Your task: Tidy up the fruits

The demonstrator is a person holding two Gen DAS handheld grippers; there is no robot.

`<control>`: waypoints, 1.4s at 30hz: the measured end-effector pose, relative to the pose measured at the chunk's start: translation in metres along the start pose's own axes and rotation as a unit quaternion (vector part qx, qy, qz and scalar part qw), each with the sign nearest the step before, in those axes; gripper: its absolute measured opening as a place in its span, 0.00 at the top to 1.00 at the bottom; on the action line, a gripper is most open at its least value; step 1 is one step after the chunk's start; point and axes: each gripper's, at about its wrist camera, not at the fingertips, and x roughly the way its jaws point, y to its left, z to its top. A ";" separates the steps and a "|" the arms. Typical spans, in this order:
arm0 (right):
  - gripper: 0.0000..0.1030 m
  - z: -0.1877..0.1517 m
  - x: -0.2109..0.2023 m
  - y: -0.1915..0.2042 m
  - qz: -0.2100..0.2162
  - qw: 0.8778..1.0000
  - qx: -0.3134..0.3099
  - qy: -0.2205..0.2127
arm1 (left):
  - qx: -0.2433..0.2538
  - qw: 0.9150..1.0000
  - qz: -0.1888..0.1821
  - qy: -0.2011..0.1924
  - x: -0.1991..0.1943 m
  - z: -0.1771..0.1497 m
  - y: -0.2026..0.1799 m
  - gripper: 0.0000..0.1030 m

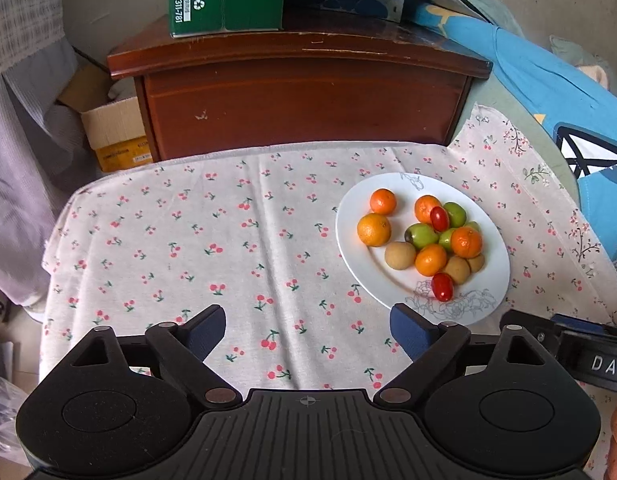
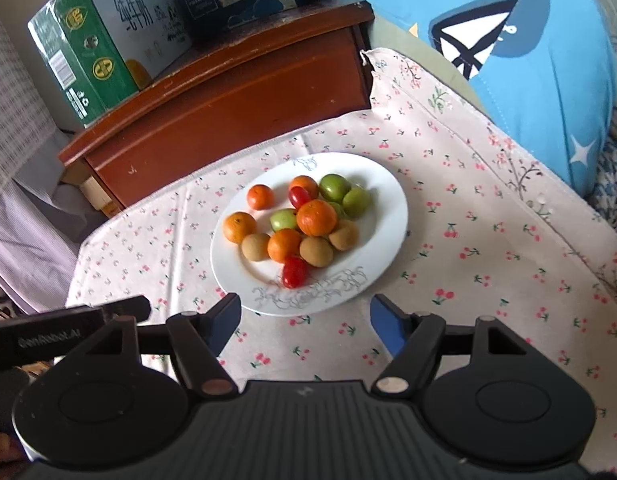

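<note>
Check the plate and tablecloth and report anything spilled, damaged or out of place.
Nothing spilled or damaged. All the fruit sits on the white plate, mixed kinds heaped together, one cherry tomato apart near the front rim. The cherry-print tablecloth shows only shallow creases.

Surface: tabletop covered by a white cherry-print cotton cloth (image 1: 212,240), creased lengthwise.
On it: round white ceramic plate with grey flower outlines (image 1: 496,280), toward the cloth's right side.
Plate's load: piled small fruits.
</note>
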 end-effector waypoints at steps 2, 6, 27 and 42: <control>0.28 0.000 -0.001 0.002 -0.017 1.000 -0.005 0.006 | 0.000 1.000 0.000 0.001 -0.001 0.001 -0.001 0.12; 0.26 0.002 0.000 0.001 -0.032 0.999 0.001 0.020 | 0.008 1.000 0.006 0.008 -0.001 0.002 -0.004 0.12; 0.17 0.016 0.023 -0.003 -0.069 0.995 -0.029 0.071 | 0.009 0.999 0.045 0.025 0.019 0.008 -0.017 0.06; 0.13 0.023 0.046 -0.004 -0.106 0.992 -0.033 0.067 | 0.006 0.995 0.085 0.049 0.044 0.005 -0.023 0.06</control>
